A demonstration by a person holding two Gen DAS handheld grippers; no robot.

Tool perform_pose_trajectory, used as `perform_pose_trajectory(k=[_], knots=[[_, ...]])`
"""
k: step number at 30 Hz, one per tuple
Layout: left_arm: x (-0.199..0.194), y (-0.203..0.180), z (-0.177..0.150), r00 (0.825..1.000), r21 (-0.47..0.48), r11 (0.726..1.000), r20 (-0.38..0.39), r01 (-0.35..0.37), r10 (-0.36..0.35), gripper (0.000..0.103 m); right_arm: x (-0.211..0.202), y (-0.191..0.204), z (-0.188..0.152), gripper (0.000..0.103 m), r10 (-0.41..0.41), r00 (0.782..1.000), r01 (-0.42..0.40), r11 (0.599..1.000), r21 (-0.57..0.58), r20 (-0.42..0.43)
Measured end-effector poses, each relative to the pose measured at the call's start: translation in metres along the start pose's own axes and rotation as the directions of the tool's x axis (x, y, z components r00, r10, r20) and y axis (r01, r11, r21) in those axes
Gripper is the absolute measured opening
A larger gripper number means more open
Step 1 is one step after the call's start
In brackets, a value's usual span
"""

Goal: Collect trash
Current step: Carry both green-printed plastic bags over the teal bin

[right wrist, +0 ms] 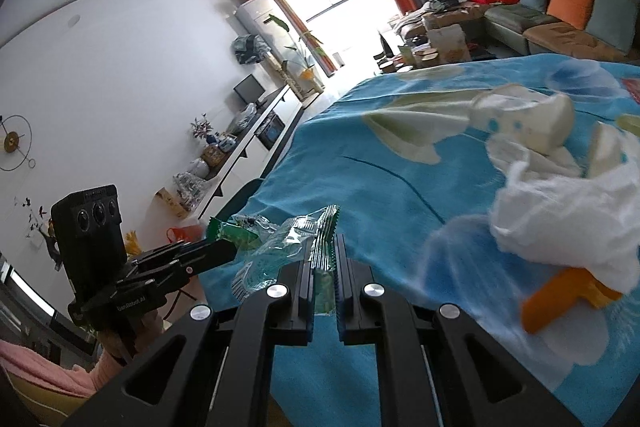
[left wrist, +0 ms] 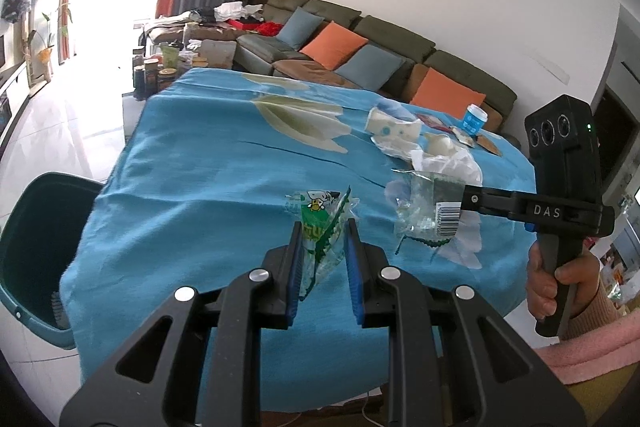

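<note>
Two wrist fisheyes look down close over the blue tablecloth [left wrist: 208, 155], sharing it and, blurrily, the sofa [right wrist: 560, 27].

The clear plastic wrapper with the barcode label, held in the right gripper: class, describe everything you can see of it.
The clear plastic wrapper is thin, crinkled, see-through film with green print and a white barcode label near one edge. It is crumpled and empty-looking, lifted above the blue tablecloth. The right gripper is shut on one end of it; the rest hangs free, near but apart from the left gripper's green snack wrapper.

Glossy clear plastic wrappers [left wrist: 320, 227]; matt cloth tablecloth [left wrist: 208, 163].
</note>
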State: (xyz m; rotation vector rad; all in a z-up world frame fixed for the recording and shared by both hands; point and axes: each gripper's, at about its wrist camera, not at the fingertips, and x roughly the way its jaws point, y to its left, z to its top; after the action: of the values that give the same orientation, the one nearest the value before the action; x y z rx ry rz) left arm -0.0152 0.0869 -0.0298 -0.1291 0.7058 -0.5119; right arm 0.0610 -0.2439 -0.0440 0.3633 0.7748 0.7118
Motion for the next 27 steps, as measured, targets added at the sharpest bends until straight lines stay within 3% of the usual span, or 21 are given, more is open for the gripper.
perform_pose_trajectory(k=[27], knots=[[-0.024, 0.024, -0.001, 0.997, -0.05, 0.996, 0.029, -0.074, 0.075, 0.02, 0.044, 0.025, 0.019, 0.007, 0.058, 0.997, -0.061, 0.997, -0.056, -0.057]])
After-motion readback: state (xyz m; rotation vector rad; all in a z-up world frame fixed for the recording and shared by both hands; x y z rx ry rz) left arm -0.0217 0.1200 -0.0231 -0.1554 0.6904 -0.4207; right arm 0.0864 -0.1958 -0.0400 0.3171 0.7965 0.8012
